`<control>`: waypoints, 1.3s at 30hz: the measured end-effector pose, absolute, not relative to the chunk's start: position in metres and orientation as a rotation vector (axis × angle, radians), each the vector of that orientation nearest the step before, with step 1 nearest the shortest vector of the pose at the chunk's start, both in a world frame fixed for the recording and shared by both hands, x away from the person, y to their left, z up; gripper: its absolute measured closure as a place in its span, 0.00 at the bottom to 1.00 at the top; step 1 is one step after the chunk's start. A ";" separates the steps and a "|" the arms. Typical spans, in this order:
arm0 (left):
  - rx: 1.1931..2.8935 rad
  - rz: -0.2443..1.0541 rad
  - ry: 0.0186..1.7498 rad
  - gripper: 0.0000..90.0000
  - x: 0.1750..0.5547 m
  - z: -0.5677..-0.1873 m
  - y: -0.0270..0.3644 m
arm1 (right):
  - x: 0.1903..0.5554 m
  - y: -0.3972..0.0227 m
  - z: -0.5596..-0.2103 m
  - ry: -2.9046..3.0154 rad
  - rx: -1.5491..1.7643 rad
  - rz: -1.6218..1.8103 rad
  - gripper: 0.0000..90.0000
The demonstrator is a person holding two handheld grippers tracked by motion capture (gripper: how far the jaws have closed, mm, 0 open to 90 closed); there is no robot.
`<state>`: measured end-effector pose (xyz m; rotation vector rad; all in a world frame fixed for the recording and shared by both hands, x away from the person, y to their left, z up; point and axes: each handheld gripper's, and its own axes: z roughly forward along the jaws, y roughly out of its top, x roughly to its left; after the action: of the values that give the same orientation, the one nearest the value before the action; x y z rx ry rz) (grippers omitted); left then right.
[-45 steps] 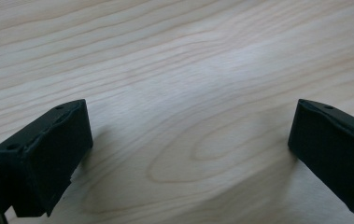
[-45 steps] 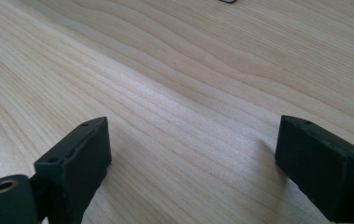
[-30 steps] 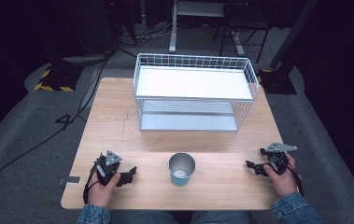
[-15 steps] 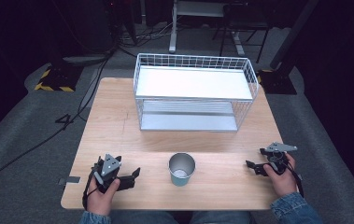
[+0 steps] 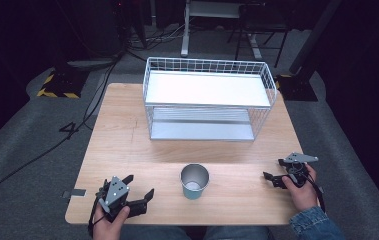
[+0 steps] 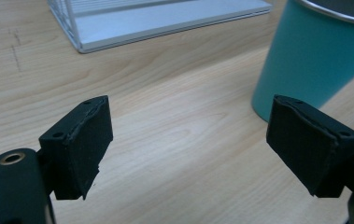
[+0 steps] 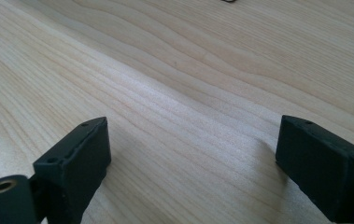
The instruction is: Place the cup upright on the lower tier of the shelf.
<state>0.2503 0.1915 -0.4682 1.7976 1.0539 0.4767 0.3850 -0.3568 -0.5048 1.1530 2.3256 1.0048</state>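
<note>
Approaching the teal tapered cup with a metal rim [image 5: 194, 181], which stands upright near the front middle of the pale wooden bench [image 5: 127, 135], between our two hands. Left claw [image 5: 138, 192] sits low, jaws wide apart, empty, cup just ahead to its right [image 6: 315, 60]. Right claw [image 5: 275, 170] also spread, empty, resting well apart from the cup over bare wood. We judge the grasp goes best if we level the left claw, centre the cup wall between the jaws, and close gently. White wire two-tier rack [image 5: 207, 100] stands behind.
</note>
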 end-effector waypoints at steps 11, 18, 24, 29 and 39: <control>1.765 0.439 0.958 0.17 0.238 -0.461 0.168 | 0.385 -0.357 -0.505 2.325 1.155 1.004 0.12; 1.784 0.426 0.890 0.17 0.240 -0.461 0.150 | 0.385 -0.357 -0.505 2.325 1.154 1.004 0.12; 1.802 0.443 0.844 0.17 0.244 -0.462 0.137 | 0.385 -0.357 -0.505 2.325 1.155 1.004 0.12; 1.808 0.432 0.819 0.17 0.250 -0.465 0.125 | 0.385 -0.357 -0.505 2.325 1.155 1.004 0.12; 1.833 0.395 0.796 0.17 0.265 -0.477 0.101 | 0.385 -0.357 -0.505 2.325 1.154 1.004 0.12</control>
<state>0.2654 0.1012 -0.4774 1.8332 0.7964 0.3948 0.3850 -0.3568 -0.5048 1.1545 2.3248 1.0043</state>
